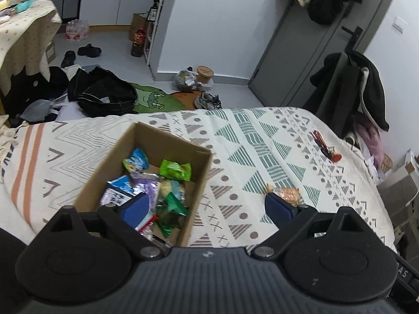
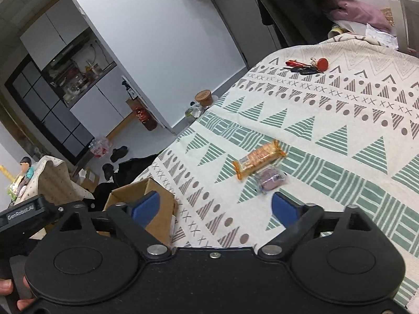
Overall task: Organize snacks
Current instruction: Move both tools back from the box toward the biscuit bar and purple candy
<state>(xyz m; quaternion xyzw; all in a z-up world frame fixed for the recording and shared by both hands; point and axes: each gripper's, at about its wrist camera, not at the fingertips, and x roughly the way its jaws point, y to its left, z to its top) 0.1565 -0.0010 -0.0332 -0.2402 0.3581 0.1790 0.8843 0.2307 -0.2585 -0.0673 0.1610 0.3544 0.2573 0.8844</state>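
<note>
With both grippers' fingers spread empty, right gripper [image 2: 214, 206] should straddle orange wafer pack [image 2: 259, 162] lengthwise. Drop it into cardboard box [image 1: 167, 138]; left gripper [image 1: 207, 208] idles.

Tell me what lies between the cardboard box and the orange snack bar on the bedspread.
Nothing. In the right wrist view, only bare patterned bedspread lies between the cardboard box and the orange snack bar. The small purple packet sits just beside the bar, not between them.

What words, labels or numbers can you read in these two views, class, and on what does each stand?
"GenRobot.AI": white lettering on the black gripper handle at the left edge of the right wrist view.
"AS": partial letters on the dark strip at the right edge of the left wrist view; the rest is cut off.
Snack packets in the cardboard box, the orange wafer packet and the bottle with the red label: print too small or blurred to read.
</note>
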